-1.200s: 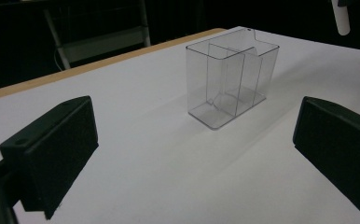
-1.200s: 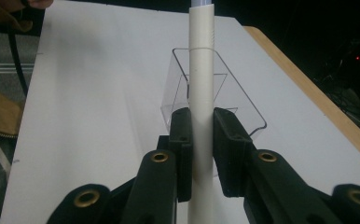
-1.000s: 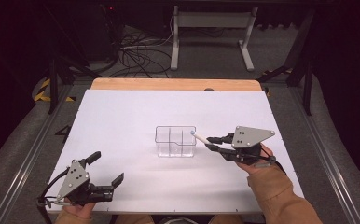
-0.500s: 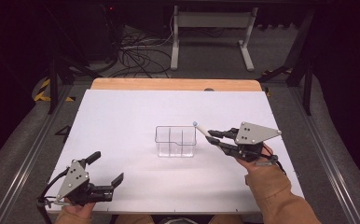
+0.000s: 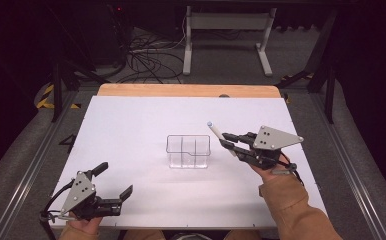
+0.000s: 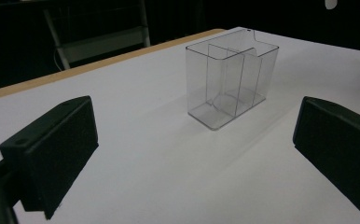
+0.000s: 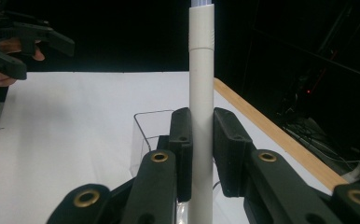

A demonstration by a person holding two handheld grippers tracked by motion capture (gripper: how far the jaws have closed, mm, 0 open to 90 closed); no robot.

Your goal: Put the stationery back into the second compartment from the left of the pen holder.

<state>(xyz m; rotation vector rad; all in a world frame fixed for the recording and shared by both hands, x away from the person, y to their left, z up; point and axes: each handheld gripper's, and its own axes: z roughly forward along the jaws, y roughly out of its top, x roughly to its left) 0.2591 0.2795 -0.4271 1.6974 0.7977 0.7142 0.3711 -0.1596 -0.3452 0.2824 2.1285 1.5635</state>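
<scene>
A clear plastic organiser box with inner dividers stands at the middle of the white table; the left gripper view shows it upright and empty. My right gripper hangs just right of the box, shut on a white marker pen that tilts up and to the left. In the right gripper view the pen runs straight up between the two pads, with the box rim below. My left gripper rests near the table's front left, open with nothing between its jaws.
The white sheet covers a wooden table whose bare edge shows at the back. Beyond it are a metal stand and loose cables on the dark floor. A rail runs along the left side.
My right gripper has lifted and turned the pen from nearly flat to steeply tilted, its tip now higher beside the box. The left gripper has stayed still.
</scene>
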